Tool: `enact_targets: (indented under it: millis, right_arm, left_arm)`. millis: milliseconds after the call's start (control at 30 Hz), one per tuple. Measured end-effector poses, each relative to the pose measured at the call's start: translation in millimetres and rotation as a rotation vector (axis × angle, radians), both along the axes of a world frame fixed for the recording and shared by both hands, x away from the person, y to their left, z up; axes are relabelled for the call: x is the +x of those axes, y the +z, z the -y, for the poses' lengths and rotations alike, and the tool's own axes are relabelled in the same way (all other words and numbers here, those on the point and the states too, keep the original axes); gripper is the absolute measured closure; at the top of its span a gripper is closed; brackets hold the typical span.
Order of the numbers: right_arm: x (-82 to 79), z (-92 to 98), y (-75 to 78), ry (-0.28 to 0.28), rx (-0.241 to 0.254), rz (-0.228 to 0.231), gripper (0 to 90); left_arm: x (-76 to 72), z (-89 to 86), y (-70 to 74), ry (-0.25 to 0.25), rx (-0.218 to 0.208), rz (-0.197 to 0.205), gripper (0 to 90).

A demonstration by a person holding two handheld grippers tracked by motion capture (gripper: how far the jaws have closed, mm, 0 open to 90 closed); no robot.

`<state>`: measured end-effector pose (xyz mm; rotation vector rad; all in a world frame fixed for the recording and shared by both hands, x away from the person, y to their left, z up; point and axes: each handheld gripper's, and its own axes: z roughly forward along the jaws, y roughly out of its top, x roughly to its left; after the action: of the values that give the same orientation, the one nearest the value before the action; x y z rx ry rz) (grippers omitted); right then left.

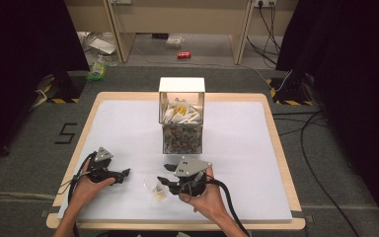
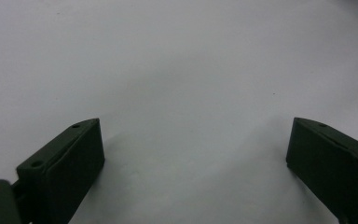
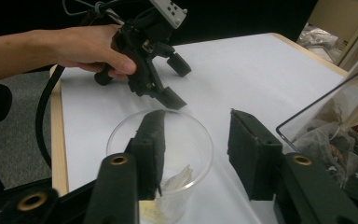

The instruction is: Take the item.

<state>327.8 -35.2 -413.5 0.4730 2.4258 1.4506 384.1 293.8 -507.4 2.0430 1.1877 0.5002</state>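
A clear plastic cup (image 1: 155,187) stands on the white table cover near the front edge, with a tea bag (image 1: 159,194) lying in its bottom. My right gripper (image 1: 164,174) is open at the cup. In the right gripper view one jaw reaches inside the cup (image 3: 200,168) above the tea bag (image 3: 179,179). The other jaw stands outside it, so the near wall sits between them unpressed (image 3: 196,140). My left gripper (image 1: 125,175) rests low on the cover left of the cup, open with nothing between its jaws (image 2: 193,154).
A tall clear box (image 1: 181,123) full of tea bags stands mid-table behind the cup, close to my right gripper's outer jaw (image 3: 335,135). The white cover (image 1: 237,148) stretches to the wooden table edges. Cables trail from both grippers toward the front edge.
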Motion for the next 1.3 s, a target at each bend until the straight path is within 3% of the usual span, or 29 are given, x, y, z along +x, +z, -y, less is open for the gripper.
enact_targets:
  millis: [533, 867, 1300]
  right_arm:
    - [15.0, 26.9, 2.2, -0.13, 0.023, -0.038, 33.0]
    - [24.0, 53.5, -6.8, -0.221, 0.021, -0.066, 28.0]
    - [24.6, 84.1, -15.6, -0.306, 0.023, -0.076, 27.3]
  left_arm:
    - [0.1, -0.1, -0.1, -0.001, -0.001, 0.0, 3.3]
    - [0.1, -0.1, -0.1, -0.001, -0.001, 0.0, 3.3]
    - [0.1, -0.2, -0.2, -0.001, 0.001, 0.001, 3.3]
